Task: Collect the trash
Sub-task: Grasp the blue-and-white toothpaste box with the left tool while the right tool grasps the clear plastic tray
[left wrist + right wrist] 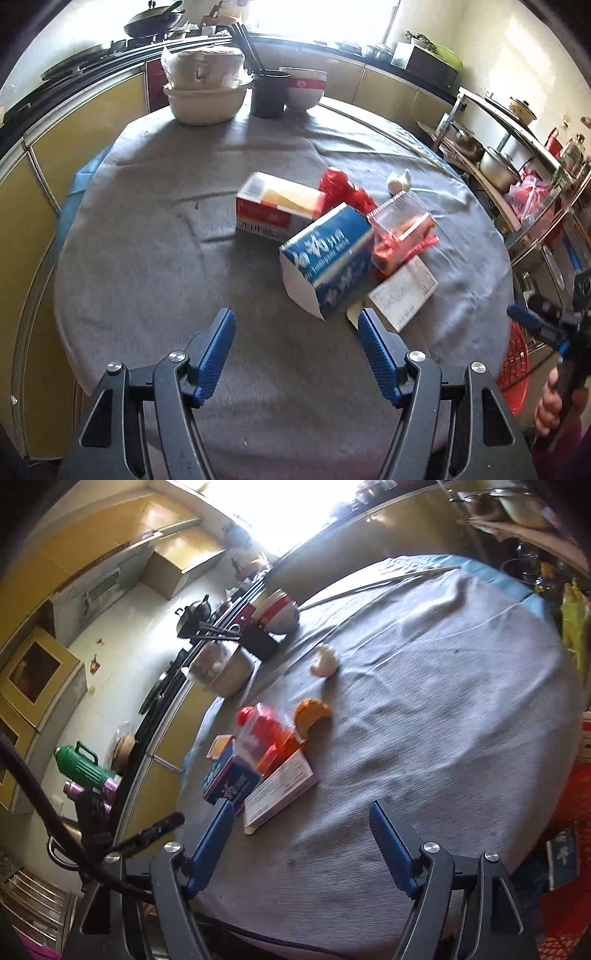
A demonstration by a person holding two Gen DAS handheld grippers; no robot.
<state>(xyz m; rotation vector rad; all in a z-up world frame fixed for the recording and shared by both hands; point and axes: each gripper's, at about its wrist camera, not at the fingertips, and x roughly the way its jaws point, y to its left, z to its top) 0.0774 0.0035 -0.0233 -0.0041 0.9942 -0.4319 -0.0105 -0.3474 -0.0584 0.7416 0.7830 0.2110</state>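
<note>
Grey-clothed round table (155,258) — yellow kitchen cabinets (85,122) behind.

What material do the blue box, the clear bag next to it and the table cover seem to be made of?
Blue box: most likely thin printed cardboard, with sharp folded edges and a white open flap. Clear bag: likely thin glossy plastic; red contents show through it. Table cover: seemingly grey woven cloth, matte and wrinkled.
</note>
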